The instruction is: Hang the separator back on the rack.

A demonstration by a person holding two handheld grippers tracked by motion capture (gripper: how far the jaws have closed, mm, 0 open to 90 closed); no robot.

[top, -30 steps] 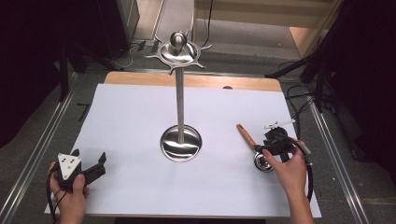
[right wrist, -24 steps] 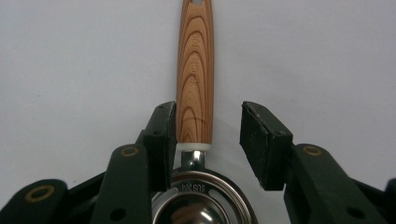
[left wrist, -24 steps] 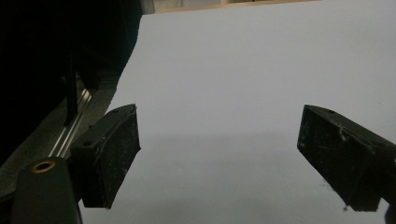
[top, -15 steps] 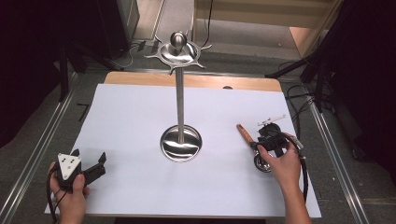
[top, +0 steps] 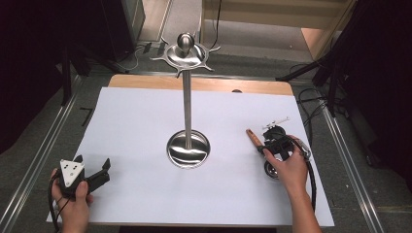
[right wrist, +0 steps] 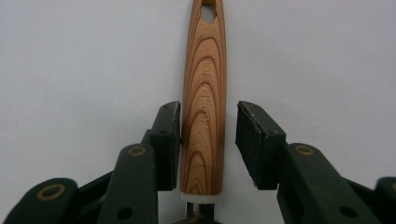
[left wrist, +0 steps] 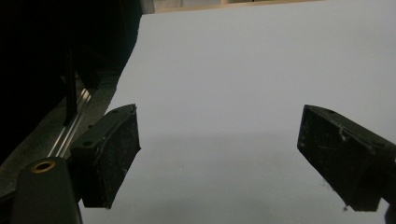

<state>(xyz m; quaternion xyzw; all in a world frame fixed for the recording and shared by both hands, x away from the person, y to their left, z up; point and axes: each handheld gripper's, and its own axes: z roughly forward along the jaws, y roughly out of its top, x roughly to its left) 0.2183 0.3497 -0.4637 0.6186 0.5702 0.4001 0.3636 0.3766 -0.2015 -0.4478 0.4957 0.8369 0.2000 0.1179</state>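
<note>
While the right tool (right wrist: 208, 140) sits low on the white counter (top: 145, 121) at the right of the high view, its two black jaws straddle a wooden handle (right wrist: 204, 93). Look at the right gripper view: the grain runs straight up the middle of the frame, a hanging slot at the very top, lettering stamped down the wood. The jaw on the left of that frame is right against the wood, touching or just short of it; the jaw on the right of the frame stands off with a clear sliver of white between pad and handle. So a narrow gap, straddling, not clamped. At the bottom edge the handle ends in a pale collar that leads into metal. From above, that handle (top: 253, 139) angles toward the upper left from the right hand (top: 286, 167), and a round metal bowl peeks out just below the hand.

Over at the lower left of the high view, the left tool (top: 90, 175) rests in the left hand (top: 73, 199) near the counter's front corner, grey plate on top. Its own view has the jaws spread wide, bare white sheet between them.

Centre frame, a tall steel stand (top: 187, 111) rises from its round base, well apart from both tools.
</note>
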